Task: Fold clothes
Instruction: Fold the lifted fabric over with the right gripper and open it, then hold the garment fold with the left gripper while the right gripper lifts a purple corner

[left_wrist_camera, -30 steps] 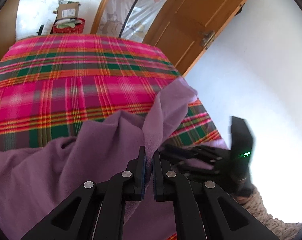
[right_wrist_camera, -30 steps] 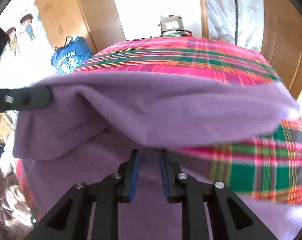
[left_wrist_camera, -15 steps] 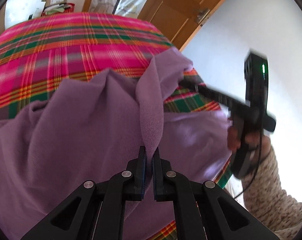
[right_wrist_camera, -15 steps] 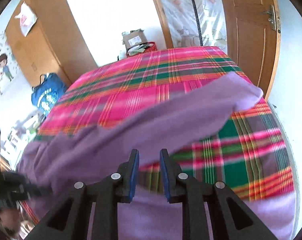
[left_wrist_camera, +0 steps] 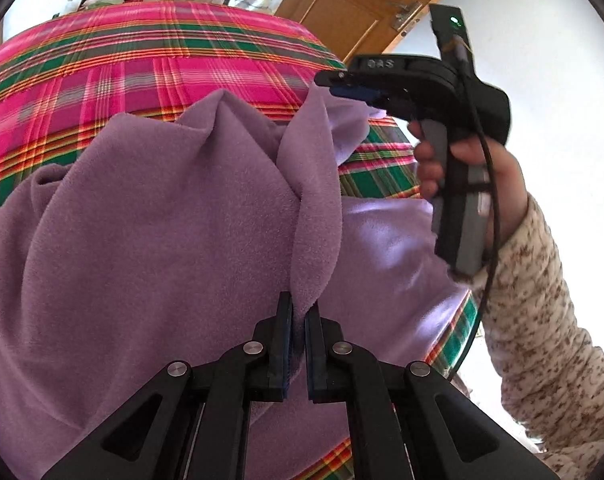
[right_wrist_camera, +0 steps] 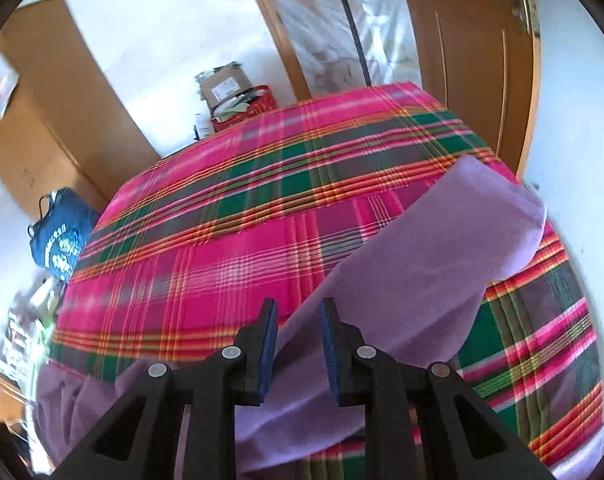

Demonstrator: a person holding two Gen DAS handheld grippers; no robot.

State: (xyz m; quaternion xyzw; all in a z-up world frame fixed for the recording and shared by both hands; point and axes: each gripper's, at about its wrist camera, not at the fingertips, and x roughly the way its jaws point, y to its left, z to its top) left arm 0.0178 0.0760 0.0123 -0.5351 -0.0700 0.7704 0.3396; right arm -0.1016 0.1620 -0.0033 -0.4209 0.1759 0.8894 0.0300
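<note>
A purple fleece garment point(left_wrist_camera: 174, 216) lies bunched on a bed with a pink and green plaid cover point(left_wrist_camera: 122, 68). My left gripper point(left_wrist_camera: 298, 312) is shut on a raised fold of the garment. My right gripper point(left_wrist_camera: 342, 84) shows in the left wrist view, held in a hand above the garment's far corner. In the right wrist view my right gripper point(right_wrist_camera: 298, 312) has its jaws apart above a purple strip of the garment point(right_wrist_camera: 430, 260), and the cloth lies below them, not pinched.
A wooden door point(right_wrist_camera: 478, 52) stands past the bed's right side. A cardboard box and red basket point(right_wrist_camera: 234, 96) sit beyond the far end. A blue bag point(right_wrist_camera: 60, 240) and a wooden wardrobe point(right_wrist_camera: 42, 112) are at the left. A white wall point(left_wrist_camera: 562, 92) is at the right.
My right gripper has let go of the garment, risen and opened its jaws. The garment's corner has dropped onto the bed. My left gripper still holds its fold.
</note>
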